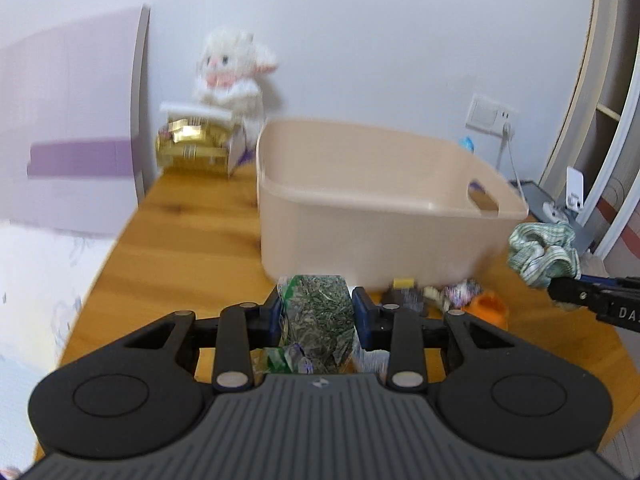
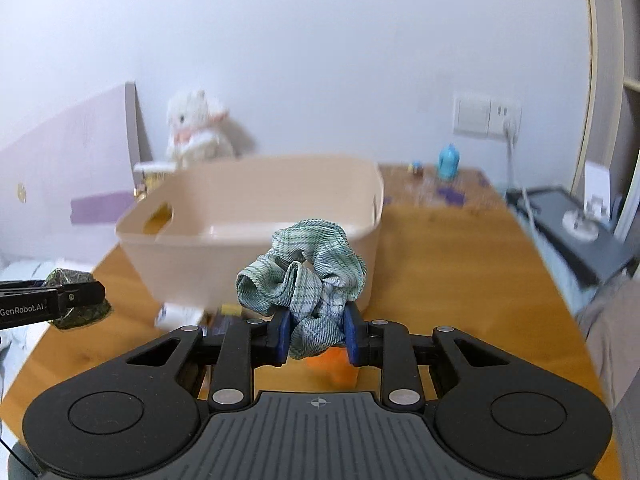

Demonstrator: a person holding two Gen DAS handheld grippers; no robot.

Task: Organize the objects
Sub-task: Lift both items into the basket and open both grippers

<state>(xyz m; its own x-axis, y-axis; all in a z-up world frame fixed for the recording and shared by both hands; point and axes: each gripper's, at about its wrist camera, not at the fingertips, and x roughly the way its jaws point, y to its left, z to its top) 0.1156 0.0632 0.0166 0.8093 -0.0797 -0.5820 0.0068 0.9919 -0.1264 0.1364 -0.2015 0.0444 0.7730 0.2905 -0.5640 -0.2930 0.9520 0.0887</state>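
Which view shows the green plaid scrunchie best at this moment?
The right wrist view. There the scrunchie sits centred, pinched by the right gripper, its folds and plaid clear against the beige bin. The left wrist view catches the scrunchie only near the right edge, smaller and softer, with part of that gripper below it.

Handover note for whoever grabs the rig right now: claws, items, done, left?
Left claw: shut on the green snack packet, held in front of the beige bin.
Right claw: shut on the green plaid scrunchie, also short of the bin.
Bin: on the wooden table; the part of its inside that shows holds nothing.
Done: both items picked up.
Left: drop both into the bin, then likely the small loose items and orange piece along its near wall.
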